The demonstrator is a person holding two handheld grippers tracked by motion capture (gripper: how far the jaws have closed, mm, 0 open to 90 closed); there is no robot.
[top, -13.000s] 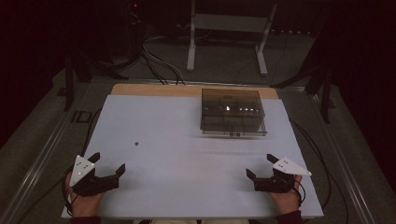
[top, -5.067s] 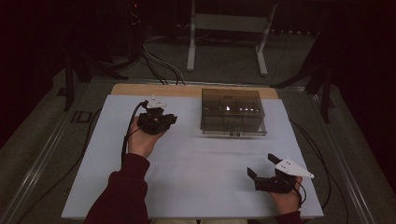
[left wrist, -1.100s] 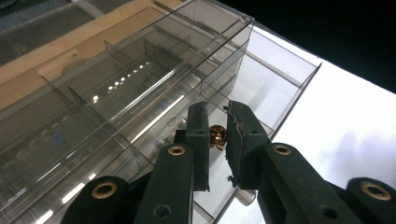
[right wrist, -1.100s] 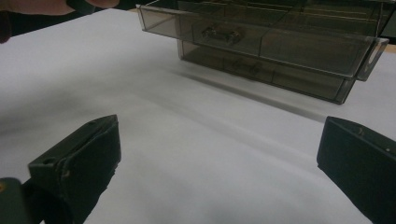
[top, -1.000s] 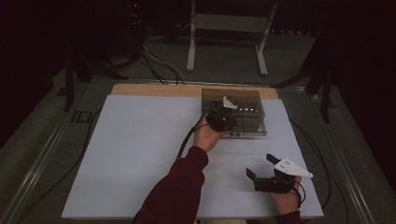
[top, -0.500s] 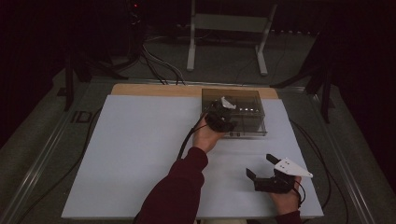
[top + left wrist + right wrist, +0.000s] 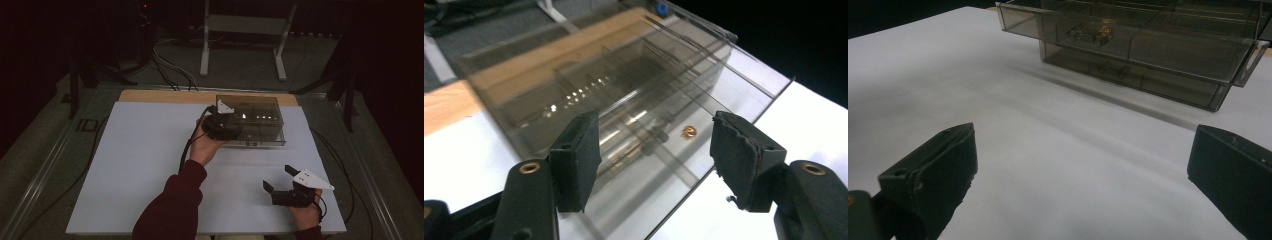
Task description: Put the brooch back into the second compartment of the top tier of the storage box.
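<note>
A smoky see-through plastic box (image 7: 257, 120) with inner dividers stands at the back right of the white table top (image 7: 140, 165). My left gripper (image 7: 234, 126) is at the box's left end, held by a hand in a dark red sleeve. In the left gripper view my left gripper (image 7: 656, 150) is open, its pads (image 7: 574, 160) spread just above the box lid (image 7: 624, 100). A small brass piece (image 7: 689, 131) lies inside. My right gripper (image 7: 278, 178) rests open near the front right, facing the box (image 7: 1148, 45), with nothing between its jaws.
Cables (image 7: 187, 150) trail from both grippers across the table. A wooden strip (image 7: 165, 96) runs along the table's far edge. Beyond it a metal stand (image 7: 240, 30) sits on the floor. Bare white surface spreads left of the arm.
Since 13 s ago my left gripper travelled from the front left corner to the box. Over the last second it barely moved. The right gripper stayed put.
</note>
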